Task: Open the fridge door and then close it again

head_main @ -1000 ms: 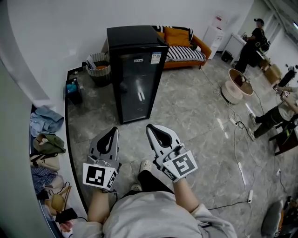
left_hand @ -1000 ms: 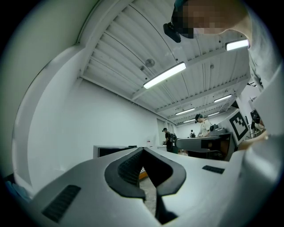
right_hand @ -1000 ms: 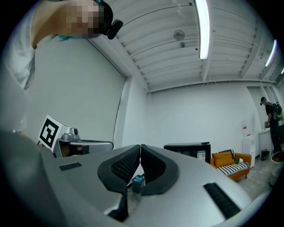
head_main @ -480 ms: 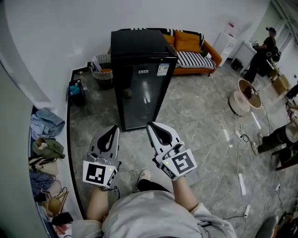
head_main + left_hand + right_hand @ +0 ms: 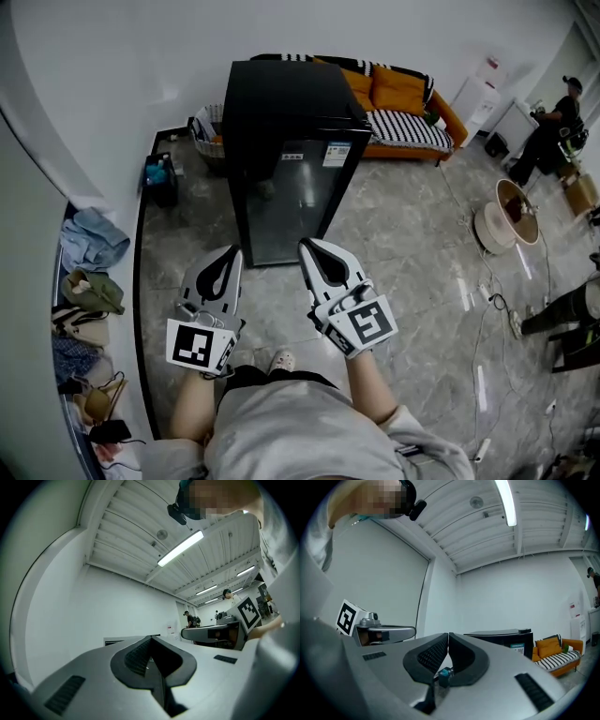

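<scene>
Ahead on the floor, head view: black fridge (image 5: 291,159), door shut, apart from left gripper (image 5: 228,258) and right gripper (image 5: 312,251). Left gripper view: jaws together, empty; dark strip behind, possibly the fridge. Right gripper view: jaws together, empty; fridge beyond.

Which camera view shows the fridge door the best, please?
The head view: the whole closed fridge door is seen from above. The right gripper view shows only the top of the fridge behind its jaws; the left gripper view shows none of the door.
</scene>
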